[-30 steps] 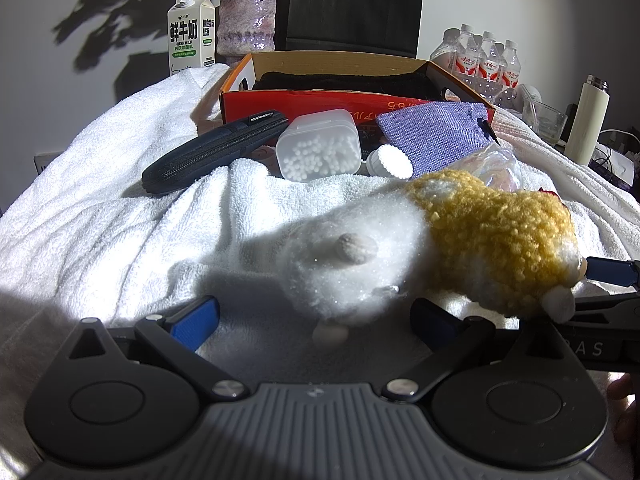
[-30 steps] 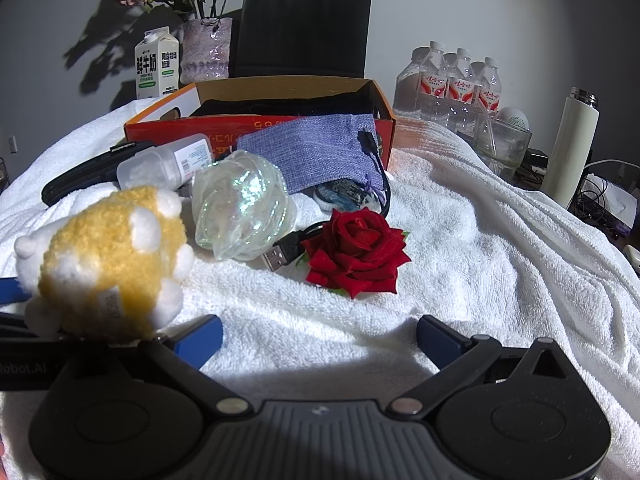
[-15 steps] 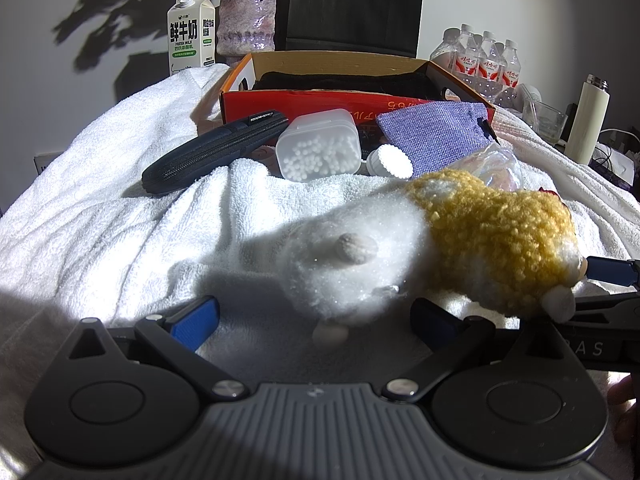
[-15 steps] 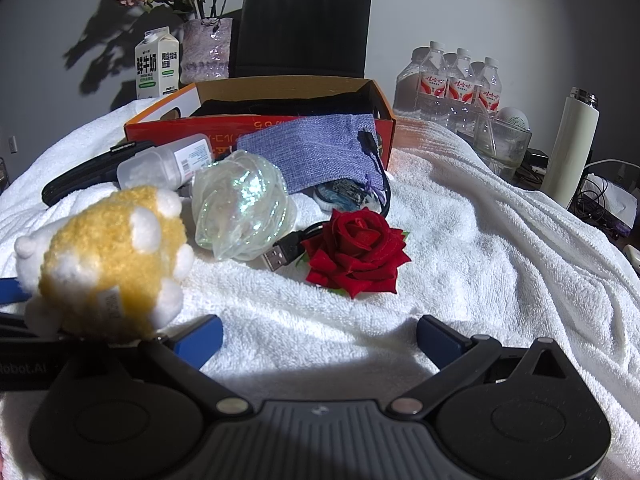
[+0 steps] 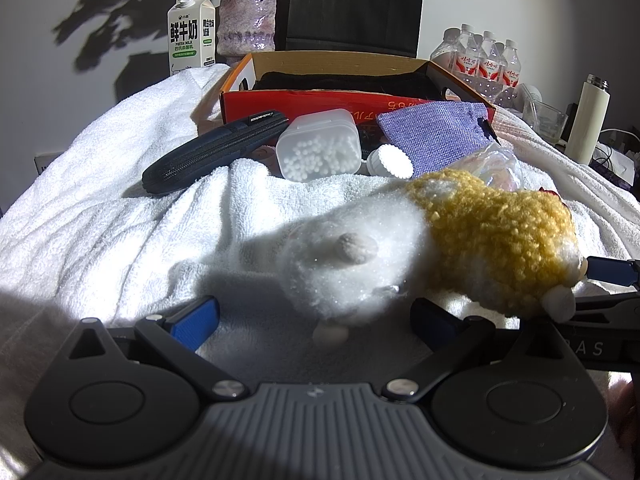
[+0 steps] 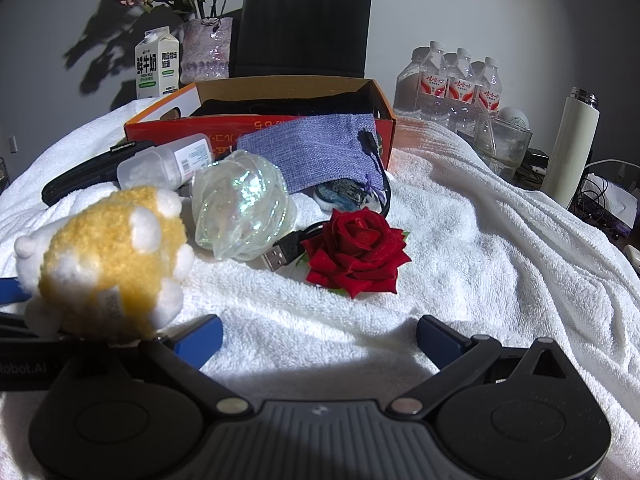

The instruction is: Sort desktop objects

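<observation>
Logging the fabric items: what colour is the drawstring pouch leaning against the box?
Lavender purple, a woven fabric pouch; clearest in the right wrist view.

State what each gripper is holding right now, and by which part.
Nothing is held. The left gripper and right gripper are both open above the white towel; the plush toy lies on the towel, ungripped.

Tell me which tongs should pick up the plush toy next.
Left, probably. The plush toy lies directly ahead of the open left tongs, nearly between the fingers. For the right tongs, also open, it sits off to their left side.
</observation>
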### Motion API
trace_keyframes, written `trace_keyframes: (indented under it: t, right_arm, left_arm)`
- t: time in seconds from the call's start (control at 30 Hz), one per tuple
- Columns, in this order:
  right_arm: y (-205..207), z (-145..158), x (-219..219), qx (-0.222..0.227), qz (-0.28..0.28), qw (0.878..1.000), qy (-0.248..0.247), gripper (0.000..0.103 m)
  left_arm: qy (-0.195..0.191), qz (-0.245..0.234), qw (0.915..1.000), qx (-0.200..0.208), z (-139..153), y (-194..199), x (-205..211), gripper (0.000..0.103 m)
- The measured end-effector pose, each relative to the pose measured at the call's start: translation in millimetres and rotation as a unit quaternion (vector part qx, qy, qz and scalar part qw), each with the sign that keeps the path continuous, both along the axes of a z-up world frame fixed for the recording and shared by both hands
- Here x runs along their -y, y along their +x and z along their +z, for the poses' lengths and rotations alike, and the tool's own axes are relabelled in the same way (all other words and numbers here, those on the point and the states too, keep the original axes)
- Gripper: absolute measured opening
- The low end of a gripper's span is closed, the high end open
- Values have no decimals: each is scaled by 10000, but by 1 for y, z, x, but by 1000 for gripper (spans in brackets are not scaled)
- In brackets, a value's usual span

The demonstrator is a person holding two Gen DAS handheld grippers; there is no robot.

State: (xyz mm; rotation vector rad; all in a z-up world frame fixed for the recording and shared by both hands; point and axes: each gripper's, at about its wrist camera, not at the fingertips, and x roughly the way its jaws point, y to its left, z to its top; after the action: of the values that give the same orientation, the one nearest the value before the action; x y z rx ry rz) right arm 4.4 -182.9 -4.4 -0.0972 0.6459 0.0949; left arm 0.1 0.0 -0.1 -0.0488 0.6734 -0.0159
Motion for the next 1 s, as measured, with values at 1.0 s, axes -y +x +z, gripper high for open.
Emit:
trace_keyframes:
  t: [1.0]
  right_arm:
    - [-10, 56, 32, 789, 1331, 9864, 549, 87]
  left_arm:
    - [2, -2282, 9694, 907, 29, -11, -18, 103]
